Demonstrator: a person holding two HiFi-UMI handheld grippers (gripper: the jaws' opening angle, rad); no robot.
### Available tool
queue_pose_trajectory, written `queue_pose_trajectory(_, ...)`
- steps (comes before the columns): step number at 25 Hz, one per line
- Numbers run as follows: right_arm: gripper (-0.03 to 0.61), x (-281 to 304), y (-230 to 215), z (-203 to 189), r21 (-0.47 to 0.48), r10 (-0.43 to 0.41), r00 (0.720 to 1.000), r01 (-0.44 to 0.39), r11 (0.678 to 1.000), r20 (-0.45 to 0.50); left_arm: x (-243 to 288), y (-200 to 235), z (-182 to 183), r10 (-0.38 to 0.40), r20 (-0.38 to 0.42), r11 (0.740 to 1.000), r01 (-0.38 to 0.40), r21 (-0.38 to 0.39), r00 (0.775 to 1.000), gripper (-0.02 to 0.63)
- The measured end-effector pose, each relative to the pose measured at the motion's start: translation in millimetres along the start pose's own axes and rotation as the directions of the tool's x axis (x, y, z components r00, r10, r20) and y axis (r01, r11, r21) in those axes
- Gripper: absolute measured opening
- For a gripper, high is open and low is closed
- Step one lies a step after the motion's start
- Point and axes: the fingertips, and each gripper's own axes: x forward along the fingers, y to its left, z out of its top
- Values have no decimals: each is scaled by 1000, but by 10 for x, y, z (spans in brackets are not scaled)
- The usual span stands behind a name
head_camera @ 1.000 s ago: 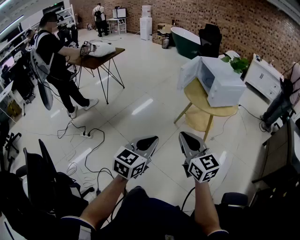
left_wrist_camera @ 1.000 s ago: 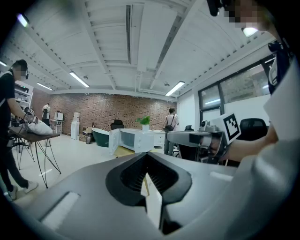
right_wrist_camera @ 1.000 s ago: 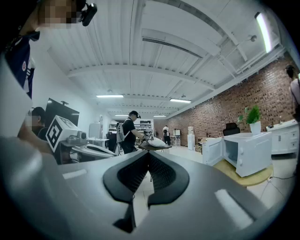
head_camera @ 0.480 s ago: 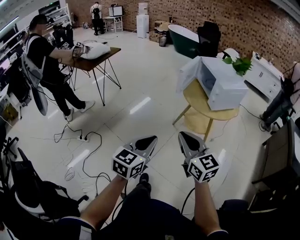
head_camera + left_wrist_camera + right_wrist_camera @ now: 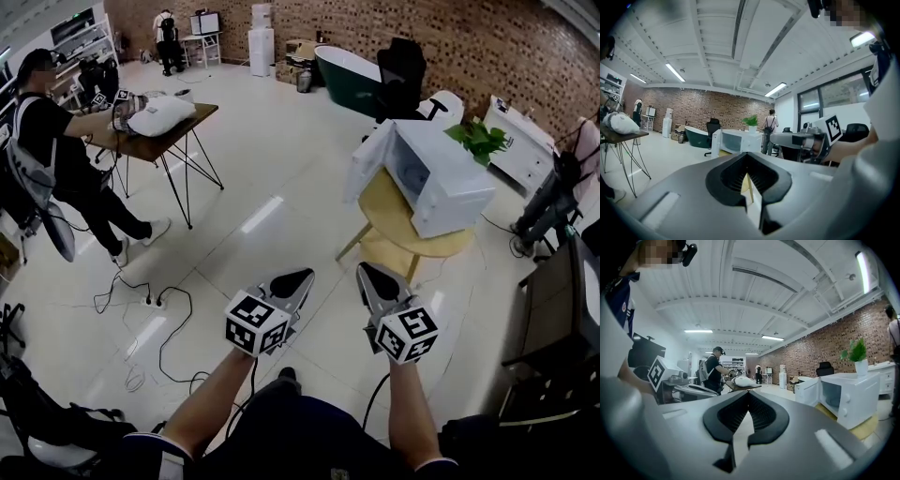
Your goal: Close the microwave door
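Grey plastic fingers come first: the left gripper [image 5: 305,277] and the right gripper [image 5: 367,272] are held side by side in front of the person. In each gripper view the fingers are pressed together, with nothing between them.

Beyond them is a wide piece of glossy white floor [image 5: 281,187]. A black cable [image 5: 164,305] with a socket strip lies on it to the left, apart from the straight way. I think it is a danger for the feet only if the person goes around on that side.

Further on stands the round wooden bench [image 5: 405,220] on thin slanted legs. On it is the white microwave [image 5: 441,173], well apart from both grippers. Its door [image 5: 368,159] is swung out wide toward the left. In my judgement the closing is not yet begun.

Several things could go wrong:
- The microwave fills most of this small bench, so a hard push on the door may slide the body or rock the bench.
- Fingers pressed together give only a narrow tip, which may slip off the smooth door.
- A push too weak may leave the door not latched.
- Behind, a green plant [image 5: 478,139] stands near the microwave, and a wide swing of the arm could reach it
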Motion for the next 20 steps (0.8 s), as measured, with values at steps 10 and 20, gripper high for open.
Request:
queue_pose_trajectory(10,2,706,-433,68,13,-91,996,91,996,-8,507,746,214,-86,-7,996,86,11,996,8)
queue_pose_trajectory(20,2,1262,-954,130,11,-86,996,86,996,-6,1106,1221,334,-92,-5,996,92,-1,996,8)
